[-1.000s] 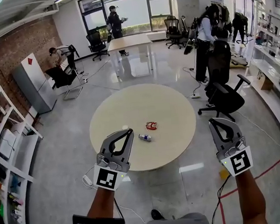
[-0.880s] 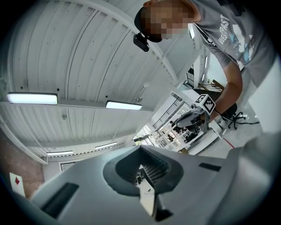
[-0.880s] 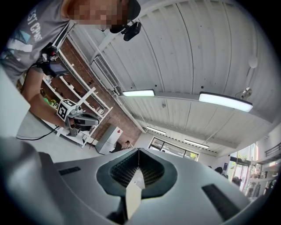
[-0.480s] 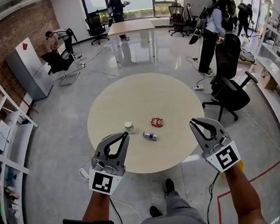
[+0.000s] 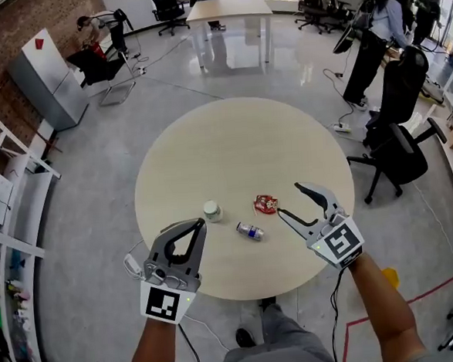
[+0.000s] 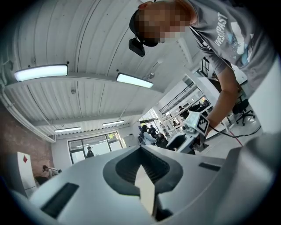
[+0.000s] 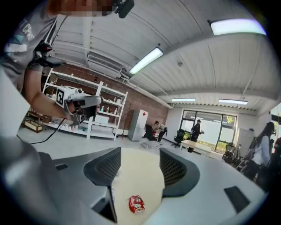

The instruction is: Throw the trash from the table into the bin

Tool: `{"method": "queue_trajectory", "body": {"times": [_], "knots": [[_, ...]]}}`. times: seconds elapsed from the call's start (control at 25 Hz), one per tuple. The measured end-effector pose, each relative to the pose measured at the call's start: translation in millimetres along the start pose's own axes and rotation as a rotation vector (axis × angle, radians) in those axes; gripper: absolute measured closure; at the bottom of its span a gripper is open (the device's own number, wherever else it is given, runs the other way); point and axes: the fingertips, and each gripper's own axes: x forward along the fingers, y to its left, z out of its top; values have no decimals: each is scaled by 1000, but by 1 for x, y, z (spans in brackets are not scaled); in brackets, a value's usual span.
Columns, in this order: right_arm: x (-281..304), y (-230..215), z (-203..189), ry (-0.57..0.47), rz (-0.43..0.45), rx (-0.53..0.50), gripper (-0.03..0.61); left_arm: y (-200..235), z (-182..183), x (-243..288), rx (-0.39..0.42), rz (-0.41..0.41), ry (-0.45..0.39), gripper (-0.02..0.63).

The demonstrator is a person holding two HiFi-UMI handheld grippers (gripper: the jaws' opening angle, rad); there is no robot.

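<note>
Trash lies on the round worktop (image 5: 231, 137): a red packet (image 5: 265, 204), a small bottle (image 5: 250, 231) on its side just beside the packet toward the person, and a white tub (image 5: 211, 211) to the packet's left, a little apart; no bin shows in any view.

The right tool (image 5: 289, 198) hovers just right of the packet; its jaws have just been opening and stand well apart with nothing between the pads; the packet shows through the gap ahead of them, untouched. The left tool (image 5: 196, 225) is closed on nothing, left of the packet and nearer the person than the tub.

The step in hand looks like a first grasp of the packet by the right tool. The packet is flat and thin, so the tool probably needs to tip down and pinch a raised, crinkled edge, not press on the face; on a smooth worktop it may skid, so close only once both pads bracket it; approach from the packet's right to avoid nudging the bottle, which could roll.
</note>
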Motion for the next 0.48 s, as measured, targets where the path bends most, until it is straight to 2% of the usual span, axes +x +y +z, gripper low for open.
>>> {"method": "queue_trajectory", "body": {"times": [0.12,0.32,0.48], "knots": [[57,-10,-67,128,95,34,273,14,-38,26,-46,23,34,572],[131,-6,-186,371,250,44,268,29,-100,54,-103,38,111,572],[166,2,-260,528,333,34,267,35,-136,63,-141,51,159,572]]}}
